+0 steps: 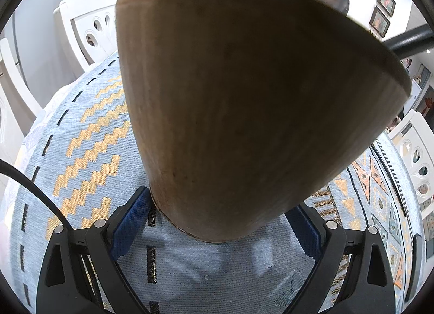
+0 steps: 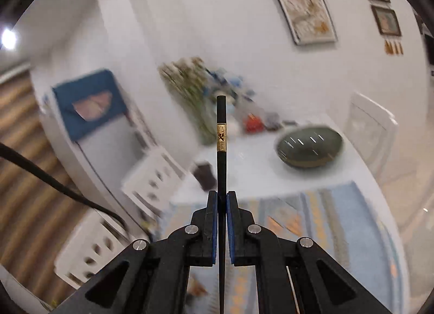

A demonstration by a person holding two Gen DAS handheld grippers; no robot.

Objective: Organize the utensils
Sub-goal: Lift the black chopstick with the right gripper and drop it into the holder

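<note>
Black gold-banded chopstick, round wooden holder

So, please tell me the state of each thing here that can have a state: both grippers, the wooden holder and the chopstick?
left gripper: shut on the base of the wooden utensil holder.
wooden utensil holder: upright on the patterned tablecloth, with dark handles sticking out of its top.
right gripper: shut on the black chopstick.
black chopstick: held between the pads, gold-banded end pointing away from the camera, clear of the table.
</note>
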